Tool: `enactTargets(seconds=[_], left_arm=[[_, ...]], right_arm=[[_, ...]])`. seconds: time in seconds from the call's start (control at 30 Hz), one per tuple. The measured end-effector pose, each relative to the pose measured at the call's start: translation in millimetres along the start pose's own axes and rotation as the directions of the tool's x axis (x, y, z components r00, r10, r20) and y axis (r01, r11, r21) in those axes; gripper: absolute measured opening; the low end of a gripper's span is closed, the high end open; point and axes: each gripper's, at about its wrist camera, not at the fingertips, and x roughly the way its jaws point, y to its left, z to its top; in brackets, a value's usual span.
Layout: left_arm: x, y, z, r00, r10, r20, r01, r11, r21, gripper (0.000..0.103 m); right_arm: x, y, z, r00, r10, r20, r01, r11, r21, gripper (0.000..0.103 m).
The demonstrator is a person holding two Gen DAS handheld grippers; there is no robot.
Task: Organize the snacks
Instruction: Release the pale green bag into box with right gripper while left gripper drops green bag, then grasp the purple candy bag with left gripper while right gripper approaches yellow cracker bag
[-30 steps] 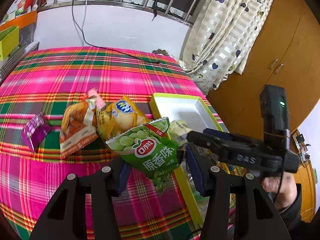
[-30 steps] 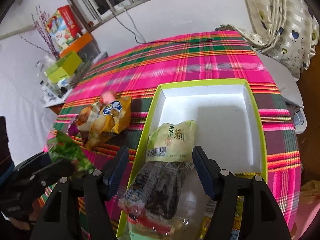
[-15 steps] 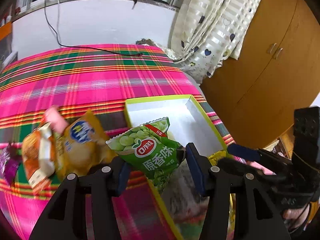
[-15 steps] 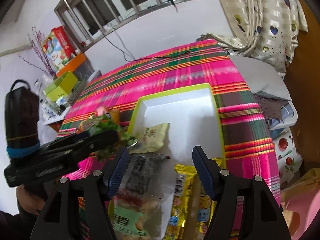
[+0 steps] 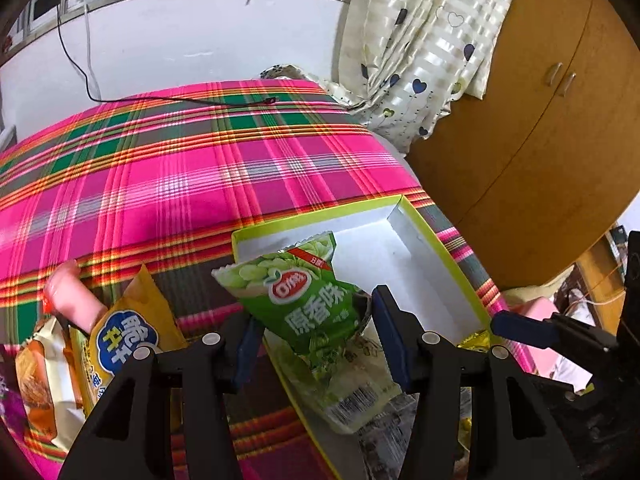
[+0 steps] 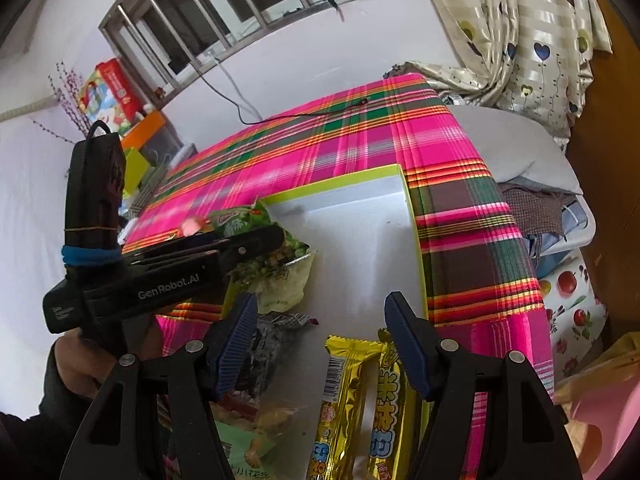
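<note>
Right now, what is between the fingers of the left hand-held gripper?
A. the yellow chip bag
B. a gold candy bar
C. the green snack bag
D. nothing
C: the left hand-held gripper has the green snack bag between its fingers, hanging over the near corner of the green-edged box.

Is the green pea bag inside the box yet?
Not yet. The green pea bag hangs above the box, pinched in the left gripper.

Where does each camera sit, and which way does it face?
Left wrist: on the left gripper, looking down along its fingers at the green snack bag they hold over the box; the right gripper's tip shows.
Right wrist: on the right gripper, its fingers open over the box; the left gripper and a hand show.
Shared: the box, green bag, plaid cloth.
</note>
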Motion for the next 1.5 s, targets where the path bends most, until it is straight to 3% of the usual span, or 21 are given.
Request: enactTargets(seconds=[0.1,0.4,0.67,0.87,1.27,1.5], left_arm=[[-4,-3,0,0.999,0.047,0.022,-0.047,0.999,0.023,0.058],[-30,9,-8,0.995,0.063,0.071,-0.061,0.998,-0.026,0.060],[-70,10,-34,0.989,0.090,0.115,-0.082,0.994,-0.070,0.060],[-94,12,-55,0.985,0.099,0.140,-0.087,0.992,-0.088,0.060],[-113,26,-85,0.982,0.136,0.131,-0.115,0.981,-0.154,0.060],[-116,32,-100,0.981,0.158,0.116,-0.135,0.974,-0.181,0.060]], right_arm=[[0,-1,0,1.000,-0.004,0.001,0.004,1.000,0.003,0.066],[-10,8,-2,1.000,-0.019,0.021,0.020,1.000,-0.016,0.066],[-29,26,-11,0.994,-0.059,0.087,0.064,0.996,-0.059,0.066],[-35,39,-20,0.994,-0.043,0.100,0.052,0.995,-0.082,0.066],[-36,65,-34,0.997,-0.011,0.081,0.021,0.991,-0.131,0.065],[-36,77,-39,0.997,0.004,0.071,0.008,0.987,-0.160,0.056]])
